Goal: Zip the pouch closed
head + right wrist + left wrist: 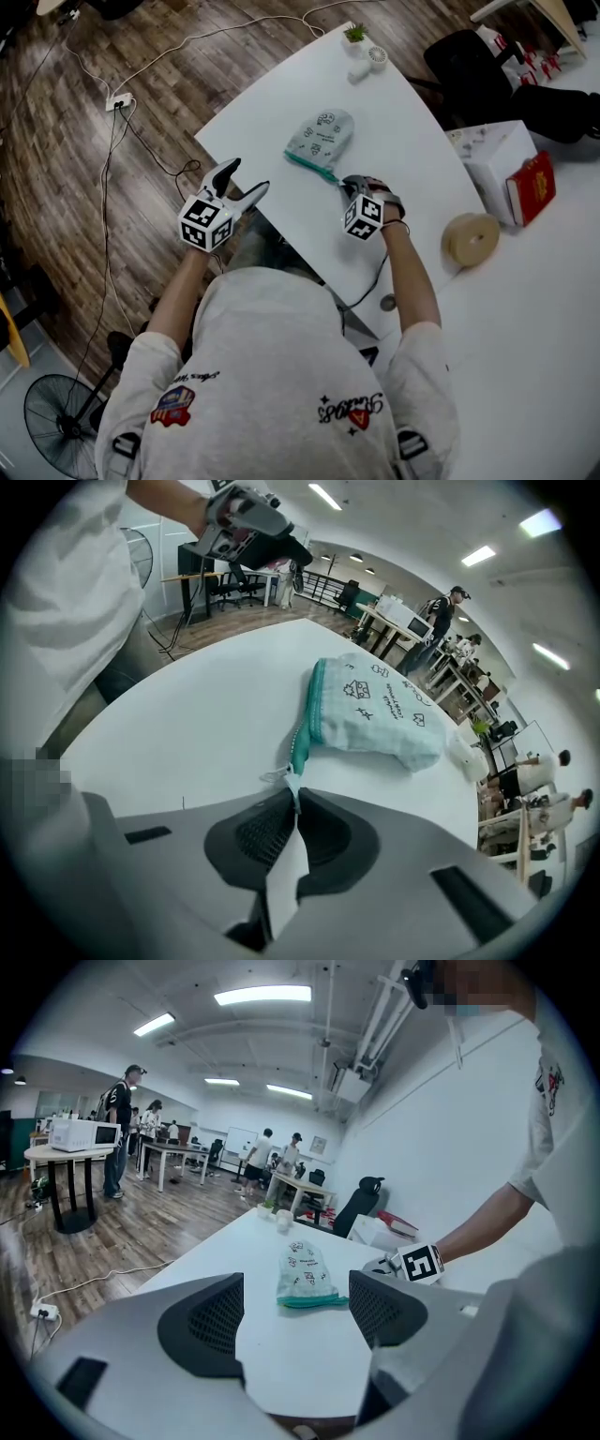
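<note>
Nearest the person, the left gripper [248, 175] hangs off the near edge of the white table [403, 112], over the wooden floor. Its own view shows its jaws spread wide with nothing between them, only bare tabletop and the pouch [305, 1274] further off. The right gripper [349, 183] sits over the table at the near end of the pouch [322, 136]. From the head view its jaws are hidden under the marker cube. The right gripper view [292, 799] settles it: the jaws are pressed together on the small pale zipper pull [286, 778] at the end of the teal zipper [305, 724]. The pale grey-green printed pouch [380, 710] lies flat mid-table, zipper edge toward the person. Only the head view shows the tape roll [471, 239] to the right and the small potted plant [355, 34] at the table's far end. The left gripper view alone shows people standing at desks deep in the room.
</note>
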{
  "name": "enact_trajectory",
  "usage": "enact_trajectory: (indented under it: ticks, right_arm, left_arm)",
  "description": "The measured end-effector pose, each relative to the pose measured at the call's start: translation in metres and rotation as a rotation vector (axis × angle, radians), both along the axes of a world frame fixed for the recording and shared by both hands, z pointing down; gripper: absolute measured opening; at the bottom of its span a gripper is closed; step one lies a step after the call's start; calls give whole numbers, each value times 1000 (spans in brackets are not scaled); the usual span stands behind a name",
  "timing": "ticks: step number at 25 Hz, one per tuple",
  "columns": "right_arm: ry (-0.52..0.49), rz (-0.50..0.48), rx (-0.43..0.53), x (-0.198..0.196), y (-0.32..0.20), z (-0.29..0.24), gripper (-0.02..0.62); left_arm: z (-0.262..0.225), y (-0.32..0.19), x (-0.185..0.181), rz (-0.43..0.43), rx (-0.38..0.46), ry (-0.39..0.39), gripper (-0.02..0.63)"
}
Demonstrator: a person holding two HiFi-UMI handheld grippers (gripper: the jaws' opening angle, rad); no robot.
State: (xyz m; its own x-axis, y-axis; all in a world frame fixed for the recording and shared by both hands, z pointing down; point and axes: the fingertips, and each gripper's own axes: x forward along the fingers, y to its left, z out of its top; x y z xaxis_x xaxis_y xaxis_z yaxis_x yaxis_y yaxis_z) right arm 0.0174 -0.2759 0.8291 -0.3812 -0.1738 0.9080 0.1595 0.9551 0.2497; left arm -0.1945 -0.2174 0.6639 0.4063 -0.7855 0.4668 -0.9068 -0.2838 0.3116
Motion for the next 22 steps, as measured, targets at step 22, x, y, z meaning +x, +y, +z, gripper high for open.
enact_trajectory:
  ticks: [22]
  right_arm:
    - [-427, 462, -277, -9, 18, -112, 12]
  left_arm:
    - [-31, 15, 32, 84, 56, -4, 341]
